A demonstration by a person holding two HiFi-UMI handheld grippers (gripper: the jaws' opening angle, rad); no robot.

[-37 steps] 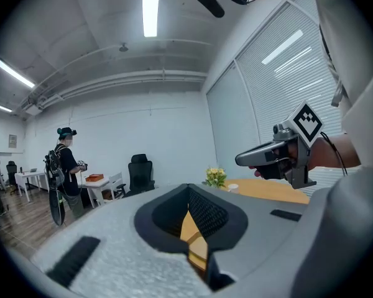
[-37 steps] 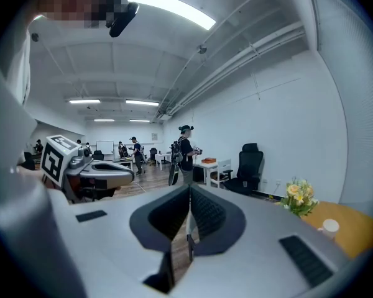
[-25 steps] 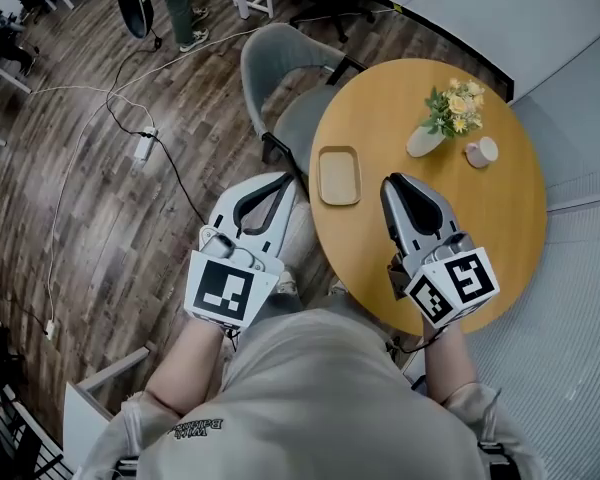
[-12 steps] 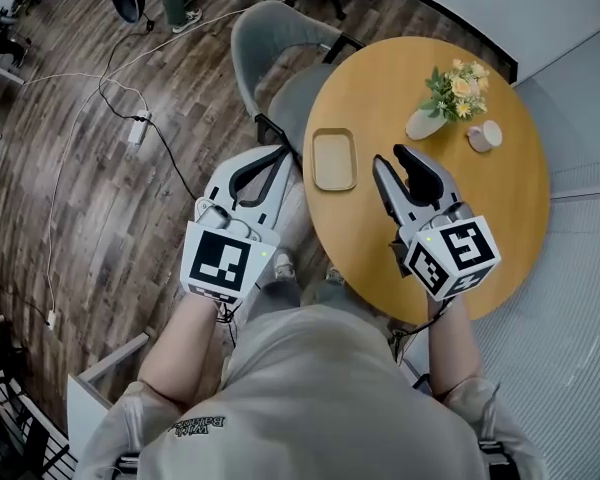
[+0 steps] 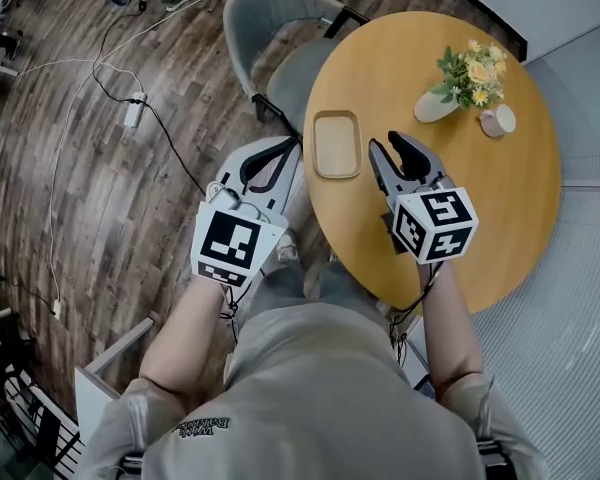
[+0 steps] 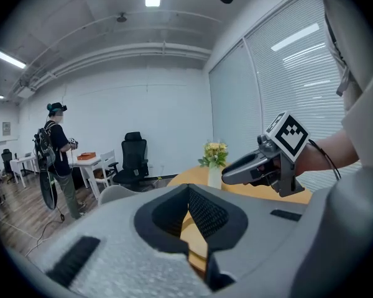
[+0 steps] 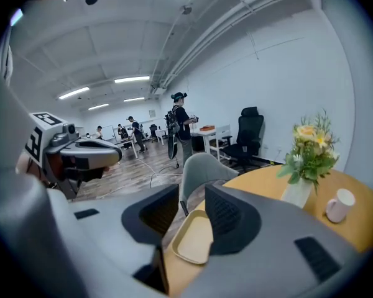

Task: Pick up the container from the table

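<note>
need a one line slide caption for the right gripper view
Open right gripper facing the beige container on a round wooden table, flower vase and mug to the right

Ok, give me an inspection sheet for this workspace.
Surface: round wooden table.
Job's things: tan container lying flat near the table's edge, untouched.
Clutter: flower vase and mug at the far side.
Grippers: right gripper open, over the table, aimed at the container; left gripper shut, empty, off the table.
Cables: corded power strip on the floor.
Surroundings: grey chair at the table; person standing beyond.
</note>
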